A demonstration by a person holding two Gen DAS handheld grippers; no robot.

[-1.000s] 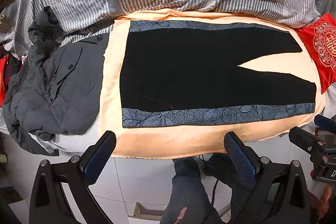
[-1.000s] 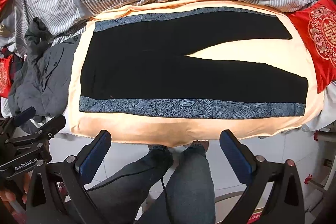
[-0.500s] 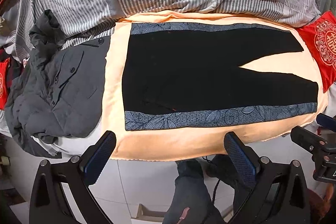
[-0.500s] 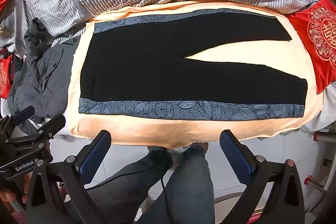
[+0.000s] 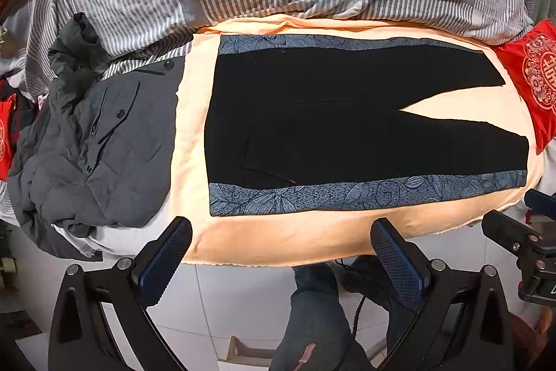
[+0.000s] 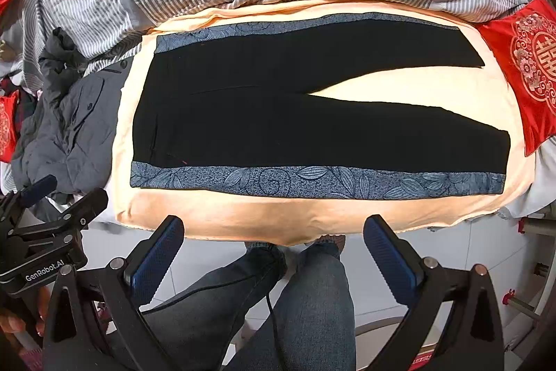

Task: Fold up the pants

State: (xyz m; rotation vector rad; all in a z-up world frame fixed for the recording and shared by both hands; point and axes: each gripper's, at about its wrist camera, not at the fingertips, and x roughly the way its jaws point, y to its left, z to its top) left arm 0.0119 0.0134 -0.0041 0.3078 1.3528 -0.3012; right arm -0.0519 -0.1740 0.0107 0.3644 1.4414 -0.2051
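Very little has changed over the last second: in my left wrist view the pants [image 5: 347, 124] have slid a touch lower and to the right in frame, and in my right wrist view they sit almost exactly where they were. I read that as a slight drift of my hands, not a real approach.

The pants lie spread flat on the peach sheet [image 5: 278, 239] over the bed, waistband to my left, the two legs splitting into a V toward the red cushion [image 6: 521, 68] on my right. The blue patterned side stripe [image 6: 312, 179] runs along the near edge. No fold is in them yet.

My left gripper [image 5: 281, 249] is wide open and holds nothing; it hovers off the near edge of the bed, over the floor and my legs. My right gripper [image 6: 274, 246] is equally wide open and empty, in the same kind of place. Neither touches the cloth.

So the task is at its very start. I judge the first move to be pinching one long edge, probably the near striped one, and carrying one leg over onto the other. The grey jacket [image 5: 97, 155] heaped just beside the waistband may crowd my left side.
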